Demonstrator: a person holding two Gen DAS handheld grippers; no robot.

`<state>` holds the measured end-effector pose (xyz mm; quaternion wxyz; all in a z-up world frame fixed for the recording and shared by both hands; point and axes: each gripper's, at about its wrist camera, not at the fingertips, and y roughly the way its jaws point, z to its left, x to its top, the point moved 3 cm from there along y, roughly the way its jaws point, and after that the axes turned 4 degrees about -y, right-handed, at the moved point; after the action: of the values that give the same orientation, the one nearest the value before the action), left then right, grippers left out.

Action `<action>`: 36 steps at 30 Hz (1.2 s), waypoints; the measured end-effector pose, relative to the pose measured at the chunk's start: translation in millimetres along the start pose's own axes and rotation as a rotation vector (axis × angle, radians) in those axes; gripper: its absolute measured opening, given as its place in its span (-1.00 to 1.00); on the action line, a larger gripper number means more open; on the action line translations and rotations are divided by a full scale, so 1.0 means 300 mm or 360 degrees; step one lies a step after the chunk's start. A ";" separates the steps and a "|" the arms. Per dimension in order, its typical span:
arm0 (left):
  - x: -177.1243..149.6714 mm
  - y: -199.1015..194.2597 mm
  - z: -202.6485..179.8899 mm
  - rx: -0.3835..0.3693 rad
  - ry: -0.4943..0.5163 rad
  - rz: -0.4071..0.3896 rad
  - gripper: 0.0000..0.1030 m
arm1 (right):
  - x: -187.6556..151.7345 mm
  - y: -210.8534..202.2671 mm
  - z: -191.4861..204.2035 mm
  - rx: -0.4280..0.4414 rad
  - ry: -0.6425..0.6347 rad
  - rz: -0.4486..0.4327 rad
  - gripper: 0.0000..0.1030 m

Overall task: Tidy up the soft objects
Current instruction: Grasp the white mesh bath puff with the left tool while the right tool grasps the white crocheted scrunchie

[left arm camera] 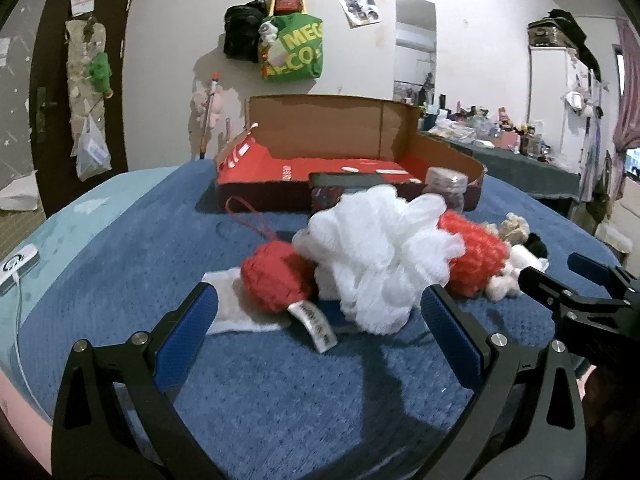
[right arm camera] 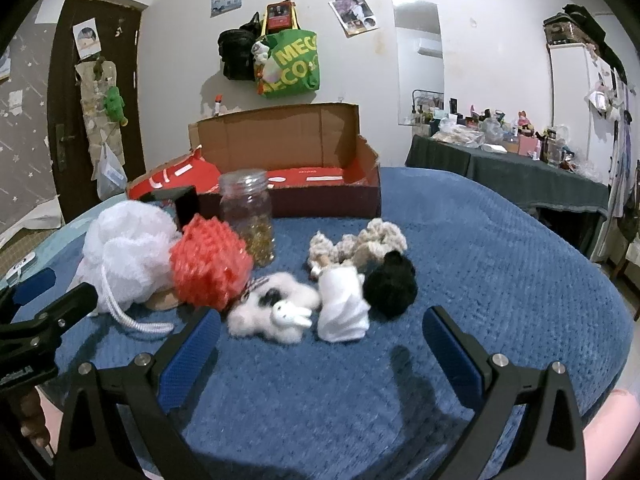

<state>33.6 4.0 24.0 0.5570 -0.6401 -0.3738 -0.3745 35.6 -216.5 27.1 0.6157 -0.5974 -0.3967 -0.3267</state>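
Soft objects lie in a cluster on the blue bedspread (left arm camera: 280, 380). In the left wrist view a white mesh bath pouf (left arm camera: 380, 256) sits between a red knitted ball with a label (left arm camera: 276, 280) and a red-orange pouf (left arm camera: 474, 258). My left gripper (left arm camera: 320, 312) is open, just in front of the white pouf and red ball. In the right wrist view the white pouf (right arm camera: 128, 248), the red-orange pouf (right arm camera: 210, 264), a white fluffy bunny toy (right arm camera: 276, 312), a white cloth bundle (right arm camera: 342, 304), a black scrunchie (right arm camera: 390, 284) and a beige scrunchie (right arm camera: 368, 240) lie ahead. My right gripper (right arm camera: 322, 332) is open, just short of the bunny and the bundle.
An open red cardboard box (left arm camera: 344, 168) (right arm camera: 288, 168) stands behind the cluster. A glass jar with gold bits (right arm camera: 248, 216) and a small black box (right arm camera: 186, 204) stand in front of it. A white folded cloth (left arm camera: 236, 308) lies under the red ball. A cluttered table (right arm camera: 520, 160) stands far right.
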 end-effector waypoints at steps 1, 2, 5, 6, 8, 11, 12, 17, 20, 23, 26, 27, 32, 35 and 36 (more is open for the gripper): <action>0.009 0.000 -0.007 -0.0010 0.0005 -0.0004 1.00 | 0.007 0.002 -0.006 -0.0005 0.0005 0.0001 1.00; 0.017 0.000 -0.012 -0.0017 0.0009 -0.0008 1.00 | 0.016 0.004 -0.014 -0.0009 0.0009 0.0000 1.00; 0.048 0.005 -0.026 -0.0041 0.0023 -0.0013 1.00 | 0.044 0.013 -0.046 -0.0023 0.0015 -0.0001 1.00; 0.060 0.007 -0.030 -0.0054 0.0027 -0.0013 1.00 | 0.057 0.020 -0.056 -0.0025 0.0013 0.0003 1.00; 0.078 0.011 -0.045 -0.0076 0.0037 -0.0018 1.00 | 0.077 0.032 -0.074 -0.0024 0.0006 0.0013 1.00; 0.104 0.034 -0.075 -0.0100 0.0071 0.0002 1.00 | 0.108 0.075 -0.097 -0.0002 -0.0022 0.0066 1.00; 0.111 0.042 -0.084 -0.0107 0.0082 0.0009 1.00 | 0.120 0.094 -0.106 0.0010 -0.0030 0.0087 1.00; 0.133 0.093 -0.118 -0.0128 0.0126 0.0067 1.00 | 0.161 0.161 -0.144 0.0065 -0.0035 0.0164 1.00; 0.133 0.125 -0.128 -0.0137 0.0127 0.0107 0.90 | 0.186 0.211 -0.159 0.0107 -0.0050 0.0231 1.00; 0.131 0.153 -0.141 -0.0172 0.0136 0.0154 0.54 | 0.199 0.272 -0.156 0.0143 -0.0096 0.0316 0.99; 0.124 0.170 -0.149 -0.0223 0.0142 0.0196 0.24 | 0.183 0.327 -0.142 0.0206 -0.0137 0.0431 0.37; 0.123 0.171 -0.153 -0.0235 0.0153 0.0194 0.19 | 0.176 0.339 -0.136 0.0295 -0.0114 0.0463 0.09; 0.121 0.151 -0.158 -0.0259 0.0172 0.0168 -0.06 | 0.166 0.315 -0.113 0.0403 -0.0066 0.0445 -0.52; 0.127 0.135 -0.157 -0.0272 0.0178 0.0149 -0.14 | 0.170 0.266 -0.102 0.0367 -0.0086 0.0374 -0.54; 0.128 0.128 -0.155 -0.0280 0.0176 0.0145 -0.15 | 0.174 0.251 -0.099 0.0367 -0.0086 0.0357 -0.55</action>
<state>81.9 -43.8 46.5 0.5348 -0.6812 -0.2788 -0.4150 129.1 -236.8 37.8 0.7020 -0.5718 -0.3787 -0.1919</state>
